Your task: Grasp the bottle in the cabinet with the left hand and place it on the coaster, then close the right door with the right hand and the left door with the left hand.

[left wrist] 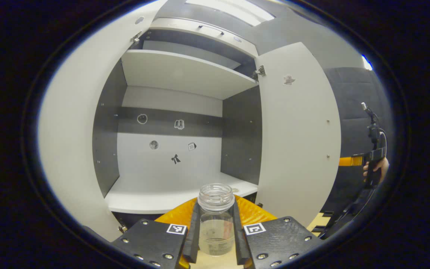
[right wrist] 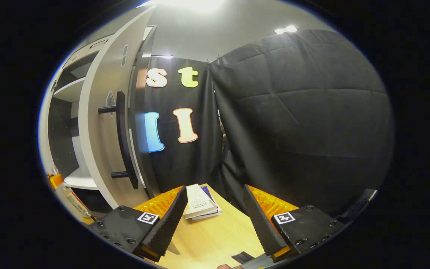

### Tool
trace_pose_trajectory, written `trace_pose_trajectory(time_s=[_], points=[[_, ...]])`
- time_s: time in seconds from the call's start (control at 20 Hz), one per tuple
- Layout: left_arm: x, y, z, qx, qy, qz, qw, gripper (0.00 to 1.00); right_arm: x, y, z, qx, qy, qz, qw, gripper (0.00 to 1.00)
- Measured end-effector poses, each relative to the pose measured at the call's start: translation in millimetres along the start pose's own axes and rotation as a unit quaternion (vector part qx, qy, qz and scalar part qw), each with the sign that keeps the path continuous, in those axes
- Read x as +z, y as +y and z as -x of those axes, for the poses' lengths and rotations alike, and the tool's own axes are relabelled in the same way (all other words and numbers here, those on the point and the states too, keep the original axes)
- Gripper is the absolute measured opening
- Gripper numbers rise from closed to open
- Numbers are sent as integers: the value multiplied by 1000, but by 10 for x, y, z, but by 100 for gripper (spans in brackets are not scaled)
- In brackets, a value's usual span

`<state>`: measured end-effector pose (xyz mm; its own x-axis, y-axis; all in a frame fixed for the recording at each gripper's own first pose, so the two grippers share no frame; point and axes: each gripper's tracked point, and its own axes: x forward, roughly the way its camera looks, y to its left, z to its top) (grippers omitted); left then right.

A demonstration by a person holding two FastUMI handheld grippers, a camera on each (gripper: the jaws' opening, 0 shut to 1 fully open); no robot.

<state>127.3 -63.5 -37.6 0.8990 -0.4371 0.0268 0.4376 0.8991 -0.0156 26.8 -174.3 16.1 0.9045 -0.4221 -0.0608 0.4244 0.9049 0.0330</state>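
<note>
Clamped between our left gripper's (left wrist: pixel 215 239) fingers, the lidless bottle (left wrist: pixel 215 220) sits outside the cabinet (left wrist: pixel 170 194), so a tilt could spill its liquid short of the coaster, while our right gripper (right wrist: pixel 215 220) hangs spread near the right door (right wrist: pixel 99 149).

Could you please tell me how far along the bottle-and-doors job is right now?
Done: the left hand-held gripper has the bottle clamped between its fingers, out of the cabinet. In hand: carrying it; I cannot see the coaster. Left: setting it down, then shutting both doors. The right door and left door stand open; the right hand-held gripper is open above the table.
</note>
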Motion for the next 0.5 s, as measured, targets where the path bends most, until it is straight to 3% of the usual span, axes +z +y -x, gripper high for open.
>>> trace_pose_trajectory(time_s=[0.25, 0.5], points=[[-605, -223, 128, -12, 28, 2, 1000, 40, -85, -92, 122, 0, 24, -19, 1000, 94], [-1218, -461, 202, -23, 59, 43, 997, 40, -82, -77, 245, 6, 26, -1, 1000, 94]])
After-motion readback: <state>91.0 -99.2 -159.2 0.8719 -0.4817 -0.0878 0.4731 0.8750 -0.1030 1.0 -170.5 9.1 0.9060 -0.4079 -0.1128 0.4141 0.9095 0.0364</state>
